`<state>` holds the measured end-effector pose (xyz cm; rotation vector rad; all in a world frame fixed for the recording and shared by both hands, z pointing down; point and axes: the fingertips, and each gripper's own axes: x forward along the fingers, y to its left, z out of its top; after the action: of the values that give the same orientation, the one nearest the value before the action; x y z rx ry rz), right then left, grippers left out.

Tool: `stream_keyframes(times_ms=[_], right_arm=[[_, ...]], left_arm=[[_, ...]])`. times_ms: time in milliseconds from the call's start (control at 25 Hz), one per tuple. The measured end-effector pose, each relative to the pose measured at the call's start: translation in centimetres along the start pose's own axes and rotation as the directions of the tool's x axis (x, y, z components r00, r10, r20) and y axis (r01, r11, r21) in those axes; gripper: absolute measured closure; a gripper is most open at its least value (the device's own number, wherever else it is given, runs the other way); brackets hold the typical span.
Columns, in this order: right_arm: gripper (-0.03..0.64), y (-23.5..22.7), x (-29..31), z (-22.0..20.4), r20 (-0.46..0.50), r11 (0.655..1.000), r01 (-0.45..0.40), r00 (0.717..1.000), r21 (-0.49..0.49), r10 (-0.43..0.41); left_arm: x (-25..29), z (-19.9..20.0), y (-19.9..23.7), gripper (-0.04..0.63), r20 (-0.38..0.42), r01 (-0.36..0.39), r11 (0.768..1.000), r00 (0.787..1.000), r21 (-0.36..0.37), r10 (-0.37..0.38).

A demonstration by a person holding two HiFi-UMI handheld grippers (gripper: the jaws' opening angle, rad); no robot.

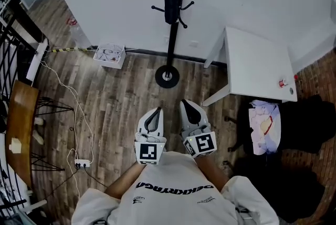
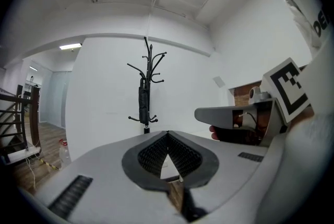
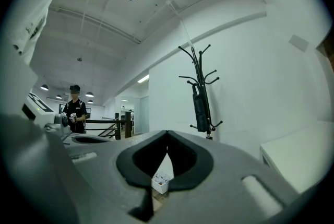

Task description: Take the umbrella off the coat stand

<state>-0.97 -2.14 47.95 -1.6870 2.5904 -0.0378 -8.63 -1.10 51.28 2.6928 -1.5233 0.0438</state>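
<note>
A black coat stand (image 1: 172, 24) rises from a round base against the white wall ahead. A folded black umbrella (image 1: 170, 1) hangs from its upper hooks; it also shows as the dark umbrella (image 2: 142, 104) in the left gripper view and the umbrella (image 3: 200, 110) in the right gripper view. My left gripper (image 1: 153, 114) and right gripper (image 1: 190, 109) are held side by side, level, well short of the stand. Both have their jaws together with nothing between them.
A white table (image 1: 260, 64) stands right of the stand. A white box (image 1: 109, 54) of small items sits by the wall at left. Cables and a power strip (image 1: 81, 163) lie on the wood floor. A wooden chair (image 1: 21, 129) is at far left. A person (image 3: 75, 113) stands far off.
</note>
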Motion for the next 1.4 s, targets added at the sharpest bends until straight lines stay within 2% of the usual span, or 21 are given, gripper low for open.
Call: stream_keyframes(times_ms=[160,400,560,720,960,1200,1400], right_arm=[[0.620,-0.7,2.7,0.8,0.004,0.999,0.036,0.999,-0.026,-0.036],[0.620,-2.3,5.1,1.4,0.008,0.997,0.070,0.998,-0.036,-0.070],[0.620,-3.5,6.4,1.4,0.014,0.996,0.086,0.996,-0.033,-0.085],[0.620,-5.1,7.9,1.7,0.020,0.996,0.088,0.996,-0.034,-0.087],[0.620,-8.0,10.8,1.3,0.026,0.997,0.073,0.997,-0.023,-0.072],[0.620,-11.5,13.2,1.1,0.031,0.998,0.064,0.997,-0.011,-0.064],[0.620,-14.0,14.5,1.6,0.032,0.997,0.071,0.997,-0.009,-0.070]], left_arm=[[2.5,0.0,2.3,0.598,-0.009,0.010,1.000,1.000,-0.026,-0.010],[5.4,0.1,3.2,0.598,-0.014,0.056,0.996,0.998,-0.072,-0.057],[7.2,0.2,3.8,0.598,-0.025,0.056,0.995,0.998,-0.086,-0.058],[9.8,1.0,4.4,0.598,-0.014,0.053,0.996,0.998,-0.065,-0.054],[14.1,1.8,4.8,0.598,-0.011,0.045,0.996,0.999,-0.075,-0.046],[19.0,2.6,5.6,0.598,-0.016,0.018,0.995,1.000,-0.103,-0.020],[23.1,3.0,6.0,0.597,-0.055,0.020,0.990,0.998,-0.137,-0.028]])
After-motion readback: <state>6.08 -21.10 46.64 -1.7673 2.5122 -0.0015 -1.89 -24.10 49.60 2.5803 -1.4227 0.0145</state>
